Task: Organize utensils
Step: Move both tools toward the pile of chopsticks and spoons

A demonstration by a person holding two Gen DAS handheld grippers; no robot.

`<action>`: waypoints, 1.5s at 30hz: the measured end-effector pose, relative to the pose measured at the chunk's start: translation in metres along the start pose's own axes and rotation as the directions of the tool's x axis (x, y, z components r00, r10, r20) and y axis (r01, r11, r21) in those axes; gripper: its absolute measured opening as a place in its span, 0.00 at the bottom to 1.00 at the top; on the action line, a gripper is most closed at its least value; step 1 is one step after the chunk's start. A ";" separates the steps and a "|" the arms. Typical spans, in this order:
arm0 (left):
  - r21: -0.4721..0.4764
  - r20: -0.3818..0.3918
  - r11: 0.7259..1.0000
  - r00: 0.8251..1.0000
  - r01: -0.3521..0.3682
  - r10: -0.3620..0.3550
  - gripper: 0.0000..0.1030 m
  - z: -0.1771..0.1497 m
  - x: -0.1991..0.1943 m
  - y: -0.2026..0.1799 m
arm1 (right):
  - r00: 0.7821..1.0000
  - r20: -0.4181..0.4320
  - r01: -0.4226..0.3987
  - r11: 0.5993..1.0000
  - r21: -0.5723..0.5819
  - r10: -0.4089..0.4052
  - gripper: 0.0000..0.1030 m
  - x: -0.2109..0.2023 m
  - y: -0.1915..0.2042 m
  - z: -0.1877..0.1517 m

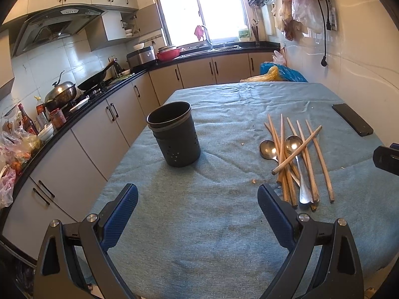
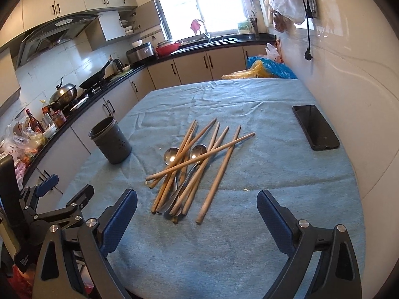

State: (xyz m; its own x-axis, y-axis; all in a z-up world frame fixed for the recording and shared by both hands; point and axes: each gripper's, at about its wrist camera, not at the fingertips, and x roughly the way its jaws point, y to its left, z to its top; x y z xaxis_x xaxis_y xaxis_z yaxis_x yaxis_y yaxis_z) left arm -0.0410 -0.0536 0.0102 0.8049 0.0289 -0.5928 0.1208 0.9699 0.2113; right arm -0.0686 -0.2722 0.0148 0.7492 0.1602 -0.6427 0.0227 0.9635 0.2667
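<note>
A dark grey perforated utensil holder (image 1: 174, 134) stands upright and empty on the blue tablecloth (image 1: 199, 211); it also shows in the right wrist view (image 2: 111, 140). A loose pile of several wooden chopsticks (image 2: 197, 167) and two metal spoons (image 2: 172, 155) lies to its right, also in the left wrist view (image 1: 296, 159). My left gripper (image 1: 197, 199) is open and empty, hovering near the table's front edge, short of the holder. My right gripper (image 2: 197, 204) is open and empty, just in front of the pile. The left gripper also shows at the left of the right wrist view (image 2: 64, 191).
A black phone (image 2: 315, 127) lies on the cloth near the white wall at right. Blue and yellow plastic bags (image 2: 264, 69) sit past the table's far edge. A black kitchen counter (image 1: 74, 114) with wok, pots and bottles runs along the left.
</note>
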 end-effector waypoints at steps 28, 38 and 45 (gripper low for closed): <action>-0.039 -0.012 0.999 1.000 0.010 -0.011 0.93 -0.003 0.008 0.017 | 0.999 -0.050 -0.017 1.000 -0.002 0.017 0.91 0.017 0.020 0.009; -0.051 -0.028 0.999 0.999 0.018 -0.019 0.93 -0.003 0.017 0.023 | 0.995 -0.091 -0.044 0.997 0.057 0.049 0.88 0.032 0.013 0.017; -0.049 -0.040 0.998 0.999 0.025 -0.027 0.93 -0.002 0.022 0.023 | 0.993 -0.107 -0.048 0.996 0.081 0.056 0.86 0.039 0.005 0.022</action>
State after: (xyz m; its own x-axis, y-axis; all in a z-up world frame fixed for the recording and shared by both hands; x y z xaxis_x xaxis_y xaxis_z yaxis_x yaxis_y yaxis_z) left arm -0.0215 -0.0297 0.0002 0.7775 0.0124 -0.6288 0.1121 0.9811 0.1579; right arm -0.0248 -0.2653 0.0066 0.6739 0.2364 -0.7000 0.0404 0.9342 0.3544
